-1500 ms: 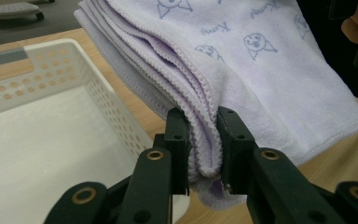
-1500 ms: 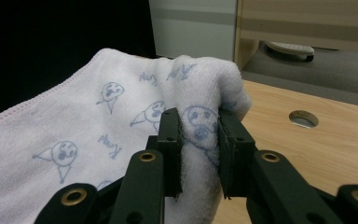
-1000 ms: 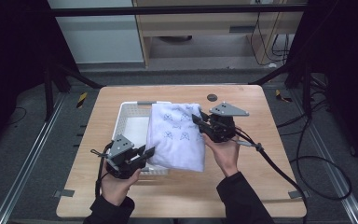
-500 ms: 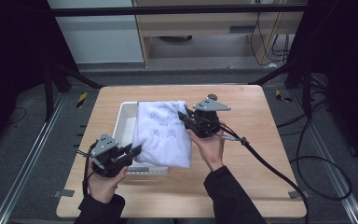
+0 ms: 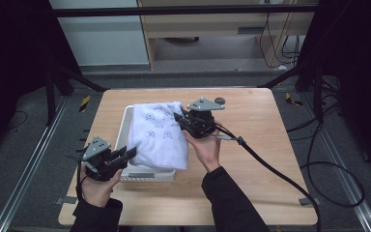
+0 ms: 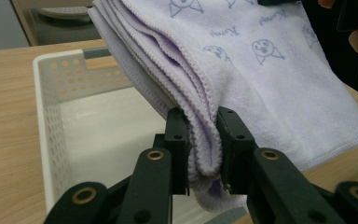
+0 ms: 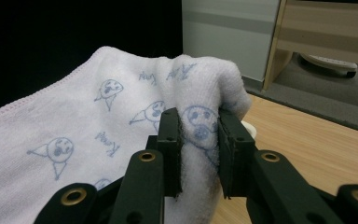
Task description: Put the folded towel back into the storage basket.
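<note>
Since the earlier frames both grippers have travelled toward nine o'clock on the table, carrying the towel [image 5: 158, 135] with them; it previously lay more over the middle of the table and now hangs over the right half of the white basket [image 5: 125, 123].

Left gripper [image 5: 125, 155]: clamped on the towel. In the left gripper view its jaws pinch a bunched, folded edge of several layers, with stitched hems running up and away from the grip. In the high view this gripper sits at about seven o'clock of the towel, at the basket's near left corner.

Right gripper [image 5: 179, 119]: clamped on the towel. In the right gripper view the cloth is gathered into a hump between the jaws, and the sheet falls away to the left of that view. In the high view it sits at about two o'clock of the towel, beside the basket's far right edge.

The towel is held stretched between the two grips. Its long axis runs from seven to one o'clock, roughly in line with the basket's long side but offset toward three o'clock, so its right margin overhangs the table [image 5: 251, 145]. The basket interior, seen in the left gripper view, is bare.

Judgement: the governing relation is that the basket lies at nine o'clock of the towel's centre. The left gripper is nearer the basket; the right has farther to go.

A small dark round object [image 5: 220, 100] lies on the table at twelve o'clock of the right gripper; its kind cannot be told.
</note>
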`<action>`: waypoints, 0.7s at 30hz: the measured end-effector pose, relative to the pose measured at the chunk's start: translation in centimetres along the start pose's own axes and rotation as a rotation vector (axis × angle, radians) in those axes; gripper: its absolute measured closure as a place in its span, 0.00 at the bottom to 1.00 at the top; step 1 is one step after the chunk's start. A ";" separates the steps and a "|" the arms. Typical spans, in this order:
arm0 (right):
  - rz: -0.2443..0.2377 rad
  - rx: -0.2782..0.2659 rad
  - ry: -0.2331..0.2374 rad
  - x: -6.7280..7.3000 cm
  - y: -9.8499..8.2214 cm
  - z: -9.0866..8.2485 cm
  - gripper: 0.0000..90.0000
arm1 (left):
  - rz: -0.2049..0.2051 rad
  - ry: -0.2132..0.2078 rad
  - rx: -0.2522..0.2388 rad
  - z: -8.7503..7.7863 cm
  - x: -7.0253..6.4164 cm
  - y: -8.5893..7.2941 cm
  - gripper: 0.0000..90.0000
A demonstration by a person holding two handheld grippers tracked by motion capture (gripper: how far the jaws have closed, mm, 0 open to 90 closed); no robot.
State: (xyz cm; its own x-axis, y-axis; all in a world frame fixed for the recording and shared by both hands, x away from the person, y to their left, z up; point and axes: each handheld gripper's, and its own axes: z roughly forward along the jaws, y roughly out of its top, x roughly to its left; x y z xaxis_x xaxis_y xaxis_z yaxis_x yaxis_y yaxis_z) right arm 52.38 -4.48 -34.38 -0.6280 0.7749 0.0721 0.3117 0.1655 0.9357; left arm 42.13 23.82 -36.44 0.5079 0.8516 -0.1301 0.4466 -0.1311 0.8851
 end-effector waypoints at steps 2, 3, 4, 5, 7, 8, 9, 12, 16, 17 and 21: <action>-0.003 0.003 0.000 0.2 0.1 0.3 0.81 | -0.004 0.004 -0.002 -0.1 0.3 0.0 0.83; -0.005 0.003 0.002 0.2 0.2 0.5 0.81 | -0.006 0.007 -0.003 -0.1 0.5 0.0 0.83; -0.002 0.004 0.005 0.3 0.3 0.7 0.81 | -0.009 0.008 -0.004 -0.2 0.7 0.0 0.83; 0.000 0.003 0.008 0.4 0.4 0.8 0.81 | -0.012 0.010 -0.004 -0.2 0.8 -0.1 0.83; -0.006 0.005 0.011 0.6 0.5 1.3 0.81 | -0.018 0.015 -0.004 -0.3 1.1 -0.1 0.83; -0.005 0.005 0.012 0.7 0.5 1.4 0.81 | -0.020 0.019 -0.005 -0.4 1.3 -0.1 0.83; -0.005 0.008 0.012 0.8 0.6 1.6 0.81 | -0.020 0.022 -0.004 -0.4 1.4 -0.1 0.83; -0.010 0.009 0.014 1.1 0.7 2.1 0.81 | -0.029 0.032 -0.007 -0.5 2.0 -0.1 0.83; -0.014 0.006 0.017 1.6 1.0 2.7 0.81 | -0.033 0.046 -0.004 -0.5 2.5 -0.2 0.83; -0.011 0.006 0.022 1.5 1.0 2.8 0.81 | -0.036 0.047 -0.005 -0.5 2.6 -0.3 0.83; -0.010 0.014 0.021 1.7 1.1 3.3 0.81 | -0.038 0.052 -0.004 -0.5 2.9 -0.3 0.83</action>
State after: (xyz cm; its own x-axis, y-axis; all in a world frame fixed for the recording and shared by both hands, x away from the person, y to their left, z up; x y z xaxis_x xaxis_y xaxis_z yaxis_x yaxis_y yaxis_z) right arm 53.99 -1.02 -34.35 -0.6457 0.7604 0.0697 0.3150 0.1822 0.9314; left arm 43.12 26.59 -36.90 0.4513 0.8812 -0.1407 0.4618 -0.0957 0.8818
